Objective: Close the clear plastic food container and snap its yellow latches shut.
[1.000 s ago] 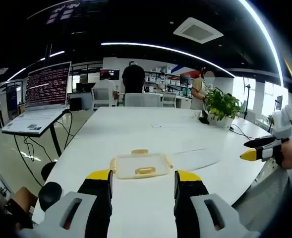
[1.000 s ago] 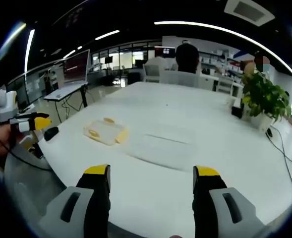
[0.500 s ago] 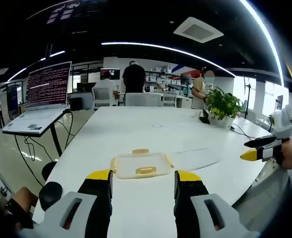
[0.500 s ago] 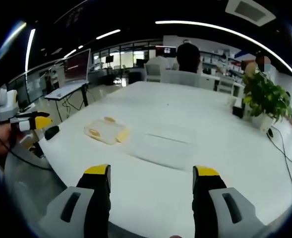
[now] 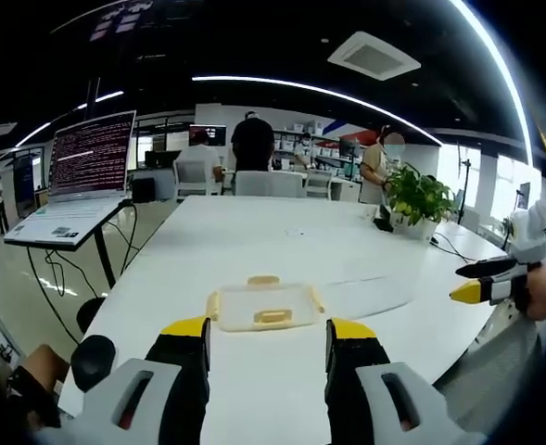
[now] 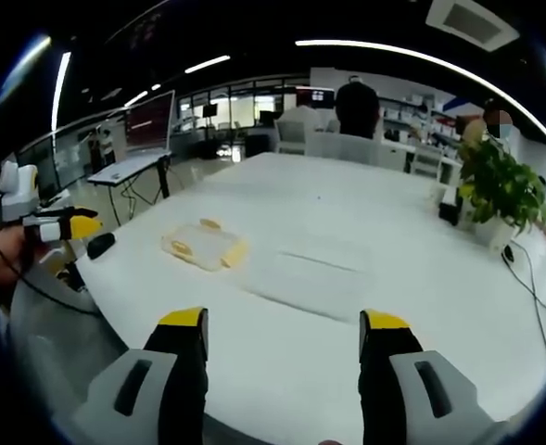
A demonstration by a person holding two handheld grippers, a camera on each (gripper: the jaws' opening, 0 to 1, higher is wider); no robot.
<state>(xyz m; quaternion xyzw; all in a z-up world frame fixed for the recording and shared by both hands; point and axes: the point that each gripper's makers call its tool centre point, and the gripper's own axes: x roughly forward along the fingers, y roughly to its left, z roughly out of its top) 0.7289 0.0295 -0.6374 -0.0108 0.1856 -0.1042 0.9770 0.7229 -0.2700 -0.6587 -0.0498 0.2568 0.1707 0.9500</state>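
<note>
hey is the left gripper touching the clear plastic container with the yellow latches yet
Apart. In the left gripper view, the left gripper is open, and bare white table shows between its jaw tips and the clear plastic container with yellow latches.

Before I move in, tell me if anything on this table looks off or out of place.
Nothing stands out. The clear container lies flat on the white table with its yellow latches flared outward, not snapped. Beside it lies a flat clear sheet; whether that is its lid I cannot tell. Both hand-held grippers hang open, apart from it.

A long white table (image 5: 254, 241) stands in an office with ceiling light strips (image 5: 310, 91) and a potted plant (image 5: 416, 197).
</note>
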